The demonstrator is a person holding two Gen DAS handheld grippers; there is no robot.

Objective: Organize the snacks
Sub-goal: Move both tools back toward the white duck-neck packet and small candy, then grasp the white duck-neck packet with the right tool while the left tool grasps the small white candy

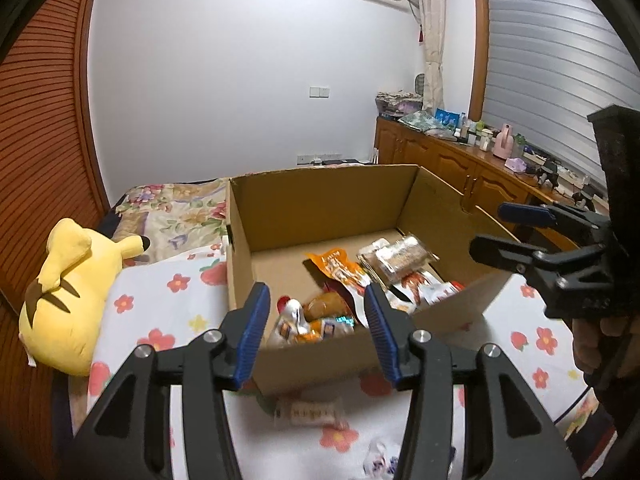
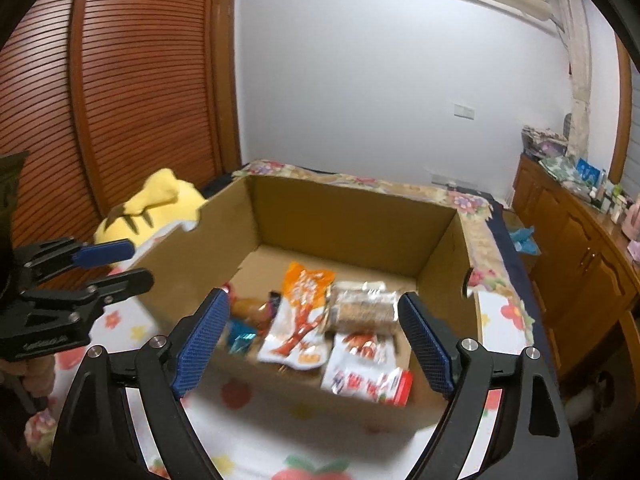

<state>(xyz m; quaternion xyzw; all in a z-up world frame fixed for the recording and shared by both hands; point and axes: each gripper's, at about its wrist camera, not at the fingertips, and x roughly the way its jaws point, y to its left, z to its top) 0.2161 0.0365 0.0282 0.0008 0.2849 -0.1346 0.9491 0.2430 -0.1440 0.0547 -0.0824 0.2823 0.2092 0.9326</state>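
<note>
An open cardboard box [image 1: 320, 200] stands on the flowered bed and also shows in the right wrist view [image 2: 344, 216]. It holds several snack packets: an orange pouch [image 1: 340, 266] [image 2: 306, 280], a clear pack of brown biscuits [image 1: 400, 258] [image 2: 362, 306], and a red and white pack [image 2: 368, 380]. My left gripper [image 1: 316, 328] is open and empty above the box's near wall. My right gripper [image 2: 314, 338] is open and empty over the box; it also shows in the left wrist view [image 1: 492, 228]. A wrapped snack [image 1: 310, 412] and another small packet [image 1: 380, 460] lie on the sheet before the box.
A yellow plush toy [image 1: 68, 296] lies left of the box. A wooden slatted wardrobe [image 2: 120, 100] stands on the left. A wooden sideboard [image 1: 460, 164] with bottles and clutter runs along the right, under a window blind.
</note>
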